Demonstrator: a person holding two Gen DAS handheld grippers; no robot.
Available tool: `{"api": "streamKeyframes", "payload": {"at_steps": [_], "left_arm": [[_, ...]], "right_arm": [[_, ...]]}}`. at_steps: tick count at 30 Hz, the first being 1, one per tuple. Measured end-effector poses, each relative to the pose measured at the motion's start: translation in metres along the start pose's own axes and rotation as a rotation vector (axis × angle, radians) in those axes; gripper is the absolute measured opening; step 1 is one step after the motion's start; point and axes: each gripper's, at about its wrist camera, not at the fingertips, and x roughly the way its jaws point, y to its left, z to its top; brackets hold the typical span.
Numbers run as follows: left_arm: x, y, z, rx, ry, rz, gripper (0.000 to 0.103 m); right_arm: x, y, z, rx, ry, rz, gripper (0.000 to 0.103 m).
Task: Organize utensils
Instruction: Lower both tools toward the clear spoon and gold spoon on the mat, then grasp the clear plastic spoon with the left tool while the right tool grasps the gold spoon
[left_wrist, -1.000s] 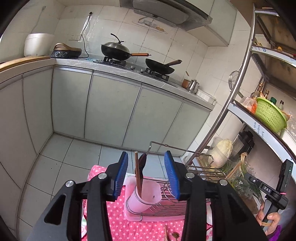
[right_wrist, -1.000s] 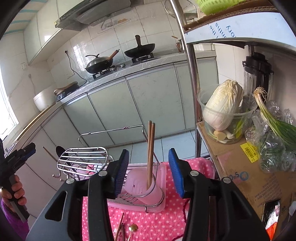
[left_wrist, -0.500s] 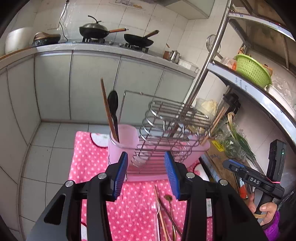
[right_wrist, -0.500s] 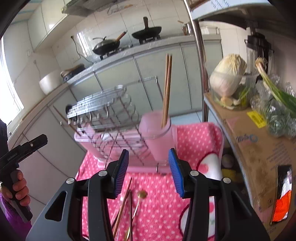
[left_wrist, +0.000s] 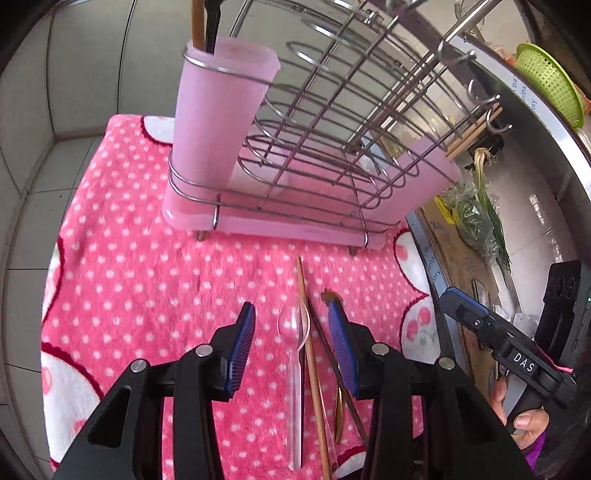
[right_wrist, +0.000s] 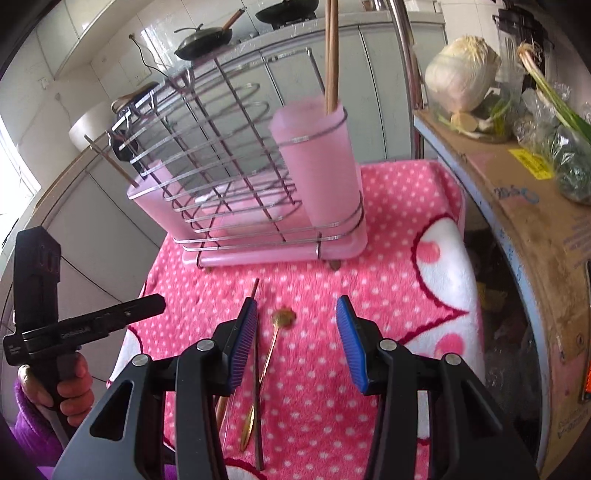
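Loose utensils lie on a pink cloth (left_wrist: 129, 280) in front of the rack (left_wrist: 310, 155), their long axes running from the near edge toward it. The left gripper (left_wrist: 291, 345), released and empty, straddles a clear spoon (left_wrist: 295, 365) and a chopstick (left_wrist: 310, 354). The right gripper (right_wrist: 297, 338), also released, has a gold spoon (right_wrist: 267, 354) between its fingers. Each hand looks equally close to its own piece.

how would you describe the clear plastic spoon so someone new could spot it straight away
On the pink polka-dot cloth, look in front of the pink wire rack at the small bundle of loose utensils. The clear plastic spoon lies leftmost there, beside a wooden chopstick; it alone is see-through, while the gold spoon is metallic.
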Motion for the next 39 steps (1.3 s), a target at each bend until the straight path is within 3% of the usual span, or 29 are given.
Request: {"api": "streamKeyframes", "payload": {"at_steps": [9,13,18,23,29,35,37,39], "left_arm": [[0.055,-0.010,0.000,-0.015,0.152,-0.010,0.036],[0.082,-0.020,0.006,-0.003,0.201,0.018,0.032],[0.107,-0.021,0.005,-0.011,0.241,0.057,0.017],[0.101,-0.013,0.007,-0.051,0.206,0.023,0.004],[0.081,0.008,0.010,-0.088,0.158,0.018,0.003],[0.064,0.030,0.008,-0.122,0.134,-0.006,0.003],[0.060,0.036,0.006,-0.137,0.130,-0.024,0.003],[0.055,0.040,0.005,-0.143,0.121,-0.041,0.003]], "right_arm": [[0.019,-0.009,-0.010,0.035,0.059,0.020,0.045],[0.022,-0.014,-0.011,0.059,0.069,0.034,0.045],[0.026,-0.016,-0.011,0.072,0.080,0.054,0.045],[0.034,-0.012,-0.011,0.071,0.103,0.079,0.045],[0.051,-0.007,-0.011,0.101,0.166,0.136,0.045],[0.075,0.008,-0.011,0.083,0.223,0.105,0.045],[0.083,0.014,-0.010,0.069,0.236,0.091,0.040],[0.092,0.023,-0.008,0.045,0.256,0.069,0.028]]}}
